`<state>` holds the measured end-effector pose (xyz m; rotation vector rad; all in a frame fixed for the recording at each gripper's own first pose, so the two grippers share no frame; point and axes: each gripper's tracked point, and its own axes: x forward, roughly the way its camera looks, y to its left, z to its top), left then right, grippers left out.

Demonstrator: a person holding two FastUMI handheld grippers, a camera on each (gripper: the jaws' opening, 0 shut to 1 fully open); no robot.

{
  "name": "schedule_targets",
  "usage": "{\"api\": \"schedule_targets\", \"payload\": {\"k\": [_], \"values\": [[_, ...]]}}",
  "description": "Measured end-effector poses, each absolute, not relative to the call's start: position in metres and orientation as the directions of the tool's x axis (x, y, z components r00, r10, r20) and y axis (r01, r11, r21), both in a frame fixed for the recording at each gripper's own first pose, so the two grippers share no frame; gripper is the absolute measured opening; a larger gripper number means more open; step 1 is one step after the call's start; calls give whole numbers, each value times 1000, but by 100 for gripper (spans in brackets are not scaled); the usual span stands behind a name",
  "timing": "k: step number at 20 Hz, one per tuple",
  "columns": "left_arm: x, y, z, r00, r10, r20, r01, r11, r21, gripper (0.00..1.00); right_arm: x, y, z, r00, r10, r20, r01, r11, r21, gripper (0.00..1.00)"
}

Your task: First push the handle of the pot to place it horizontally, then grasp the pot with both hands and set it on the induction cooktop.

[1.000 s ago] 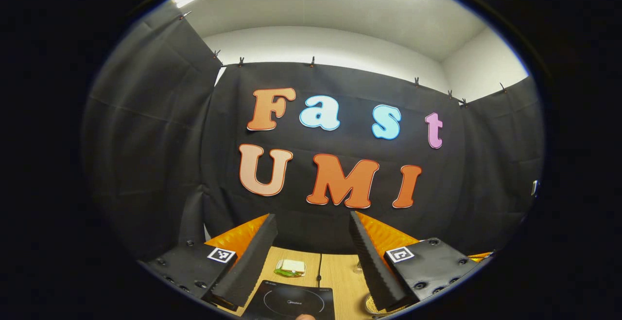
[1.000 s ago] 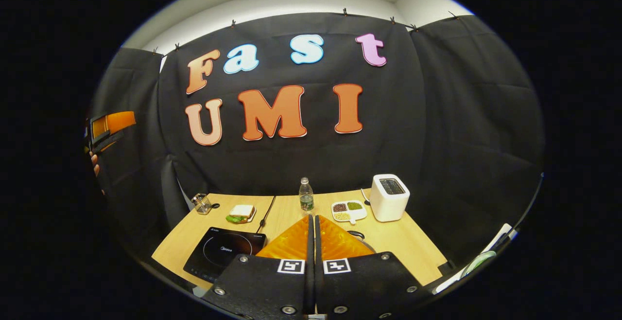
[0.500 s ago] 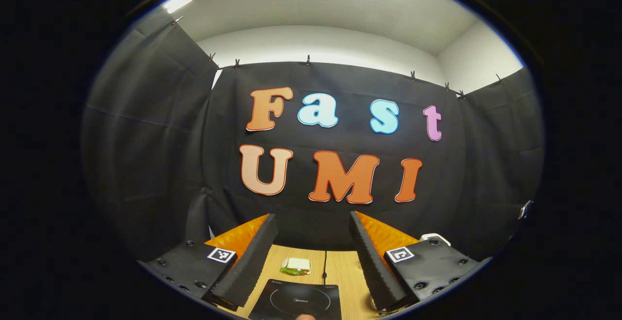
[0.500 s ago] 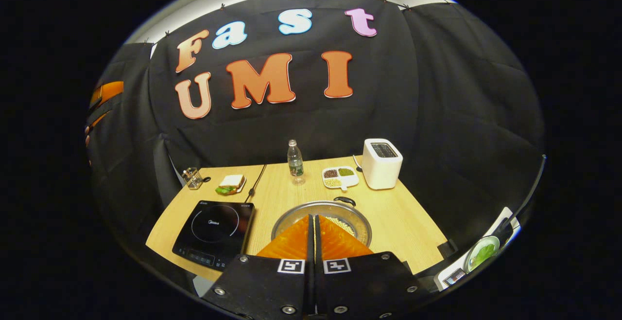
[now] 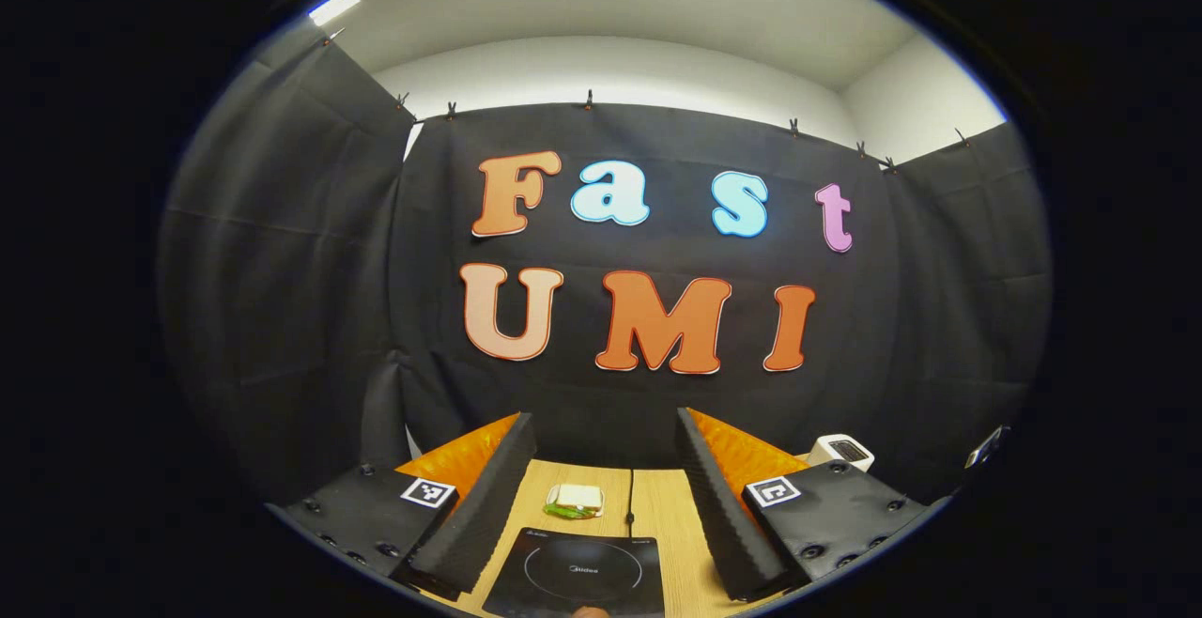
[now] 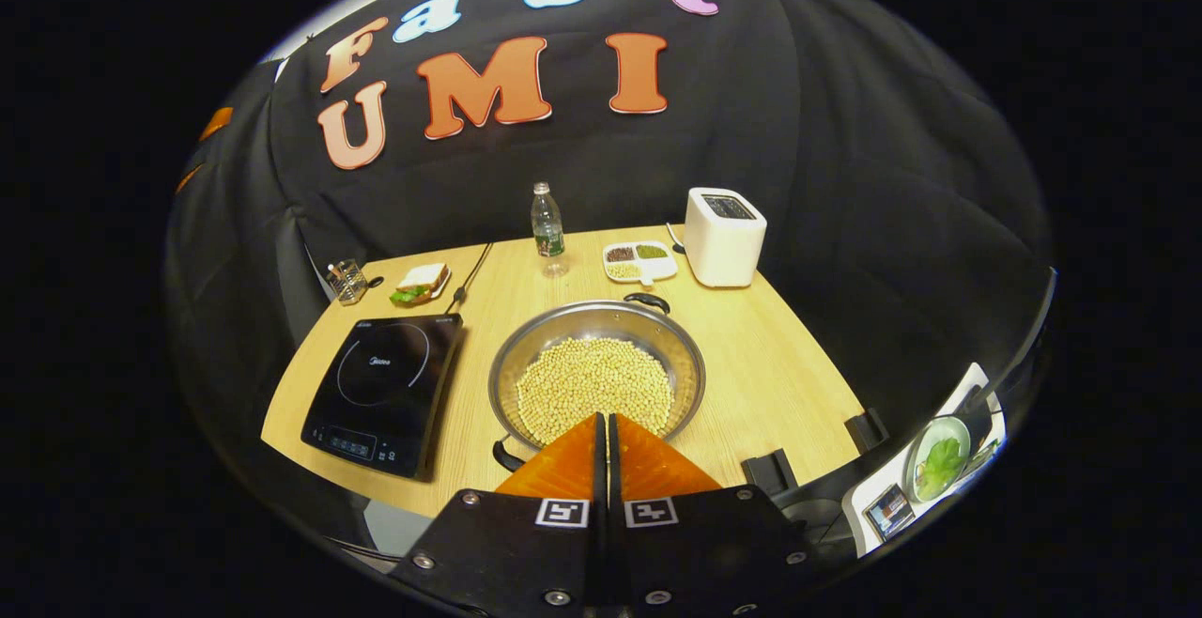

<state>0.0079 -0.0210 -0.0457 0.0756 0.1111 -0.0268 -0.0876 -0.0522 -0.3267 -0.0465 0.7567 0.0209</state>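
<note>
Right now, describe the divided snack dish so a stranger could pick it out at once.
Start at the white toaster at the wooden table's far edge. Just left of it, before the water bottle, lies the divided dish: small, white, with separate compartments of brown, green and pale grains.

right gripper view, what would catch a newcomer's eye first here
The big steel pot full of pale beans, mid-table just beyond the shut right gripper, draws the eye first. Left of it lies the black cooktop, apart from the pot. At the back stand a white toaster and a bottle; the left gripper is open above the cooktop's near end.
</note>
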Motion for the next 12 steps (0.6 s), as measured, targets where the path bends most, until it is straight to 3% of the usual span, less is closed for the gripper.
{"api": "schedule_targets", "payload": {"k": [12], "values": [[1,5,-66,987,36,-159,-21,995,97,97,-122,-59,-421,559,-32,-828,-53,996,-74,0]]}}
